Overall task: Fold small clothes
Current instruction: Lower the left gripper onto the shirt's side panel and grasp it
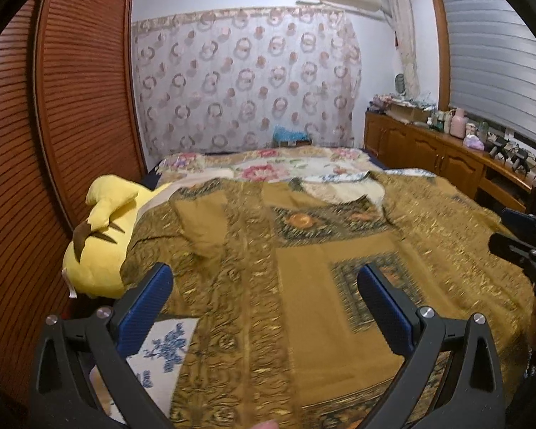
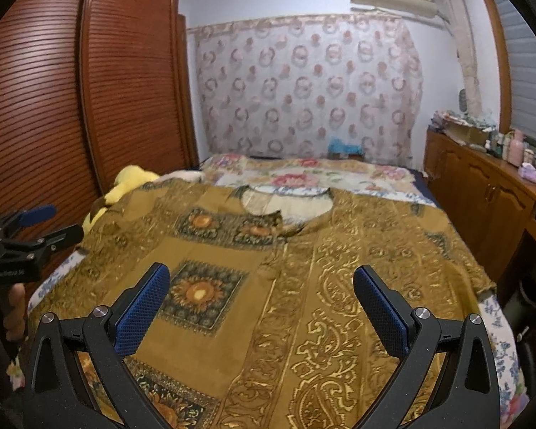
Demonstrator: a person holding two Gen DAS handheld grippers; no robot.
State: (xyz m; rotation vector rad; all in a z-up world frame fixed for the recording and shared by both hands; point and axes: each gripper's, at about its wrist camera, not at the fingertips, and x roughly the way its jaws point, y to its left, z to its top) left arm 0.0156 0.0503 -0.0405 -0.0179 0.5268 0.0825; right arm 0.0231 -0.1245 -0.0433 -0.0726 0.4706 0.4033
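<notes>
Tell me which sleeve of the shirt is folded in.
The sleeve beside the yellow plush: it is folded in over the shirt. The other sleeve, toward the cabinets, lies spread flat.

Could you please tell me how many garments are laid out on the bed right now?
1: a mustard patterned shirt spread flat across the bed, neckline toward the far end, below both open tools. Others may lie hidden outside the views.

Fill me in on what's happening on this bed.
A person holds a two-finger tool in each hand over a gold patterned shirt spread flat on the bed, neckline at the far end. The left tool and right tool are both open and hold nothing. No fold is made yet. A yellow plush toy lies at the shirt's left edge.
</notes>
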